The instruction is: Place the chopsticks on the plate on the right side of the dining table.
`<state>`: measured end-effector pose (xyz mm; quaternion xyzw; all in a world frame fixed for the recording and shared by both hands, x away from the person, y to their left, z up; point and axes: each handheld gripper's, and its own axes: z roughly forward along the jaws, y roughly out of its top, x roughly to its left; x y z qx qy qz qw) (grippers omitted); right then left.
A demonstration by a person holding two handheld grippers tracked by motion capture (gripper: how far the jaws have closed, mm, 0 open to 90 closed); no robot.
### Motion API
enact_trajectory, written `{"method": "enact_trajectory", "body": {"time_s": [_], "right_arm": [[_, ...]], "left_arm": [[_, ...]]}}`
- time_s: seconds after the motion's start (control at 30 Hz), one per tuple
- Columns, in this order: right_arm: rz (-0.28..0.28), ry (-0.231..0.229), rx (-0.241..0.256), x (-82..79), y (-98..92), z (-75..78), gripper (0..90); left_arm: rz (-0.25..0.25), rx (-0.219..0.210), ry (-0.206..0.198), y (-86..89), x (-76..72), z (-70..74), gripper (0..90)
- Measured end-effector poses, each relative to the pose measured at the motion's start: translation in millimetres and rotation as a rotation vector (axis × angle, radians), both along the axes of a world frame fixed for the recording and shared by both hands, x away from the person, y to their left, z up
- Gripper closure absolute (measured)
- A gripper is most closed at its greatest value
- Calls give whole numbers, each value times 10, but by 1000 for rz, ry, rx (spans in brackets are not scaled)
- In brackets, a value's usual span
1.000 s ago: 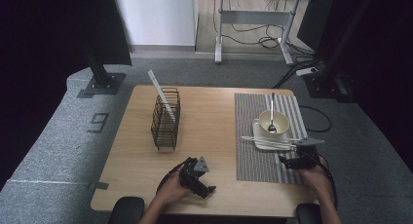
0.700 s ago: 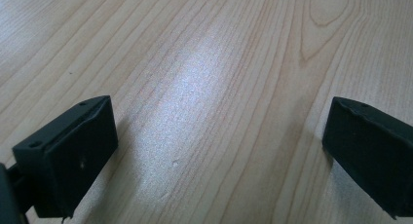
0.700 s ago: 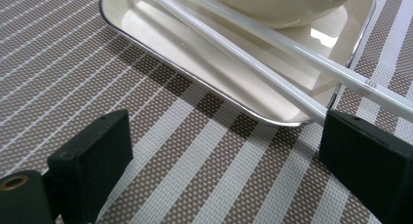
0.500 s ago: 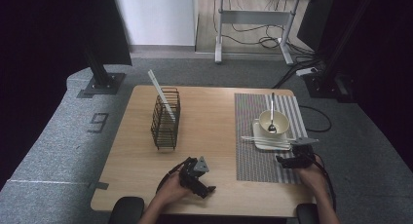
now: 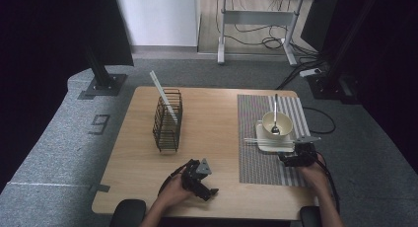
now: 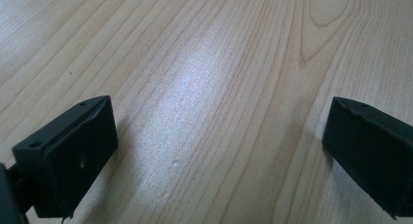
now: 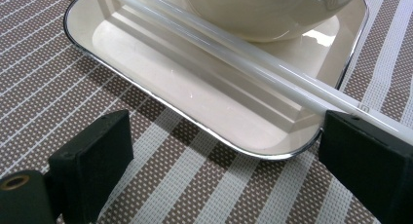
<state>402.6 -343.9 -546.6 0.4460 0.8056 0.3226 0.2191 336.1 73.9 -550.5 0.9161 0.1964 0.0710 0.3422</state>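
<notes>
Working down from the table (image 5: pixel 217 118), we have a striped mat (image 5: pixel 256 153) on its right half and a wire rack (image 5: pixel 167 121) at left holding one white stick upright. On the mat sits a square plate (image 7: pixel 160 83) carrying a bowl (image 5: pixel 277 123) with a spoon (image 5: pixel 275 113) in it. Two white chopsticks (image 7: pixel 253 63) lie side by side across the plate's near edge, just in front of the bowl, their ends overhanging the rim on both sides.

Our right gripper (image 7: pixel 224 160) hovers low over the mat just near of the plate, jaws wide apart and empty, with the chopsticks' overhanging end beside one jaw. Our left gripper (image 6: pixel 219 151) rests on bare wood at the near edge, jaws also wide and empty.

We judge the chopsticks light, stiff and glossy, so likely to slip or roll. The overhanging end looks the best place to pinch both together, clear of the rim.
</notes>
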Motion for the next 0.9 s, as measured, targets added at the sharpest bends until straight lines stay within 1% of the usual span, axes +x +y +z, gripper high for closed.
{"method": "enact_trajectory", "body": {"time_s": [0.23, 0.33, 0.37, 0.43, 0.5, 0.6, 0.73, 0.9], "right_arm": [[1, -2, -5, 28, 0, -2, 52], [5, -9, -6, 8, 18, 33, 55], [10, -18, -4, -8, 44, 60, 54], [32, -27, 20, -31, 99, 93, 60], [61, -26, 56, -39, 181, 114, 60], [98, -18, 82, -19, 307, 108, 61], [125, -5, 82, 17, 438, 74, 61], [142, 8, 81, 67, 530, 35, 63]], "left_arm": [[0, 0, 0, 0, 0, 0, 0], [0, 0, 0, 0, 0, 0, 0], [0, 0, 0, 0, 0, 0, 0], [-1, 0, 0, 0, 1, 0, 0], [-2, 0, 0, 0, 2, 0, 0], [-2, 0, 0, 0, 2, 0, 0], [-2, 0, 1, 0, 2, 0, 0], [-2, 0, 0, 0, 2, 0, 0]]}}
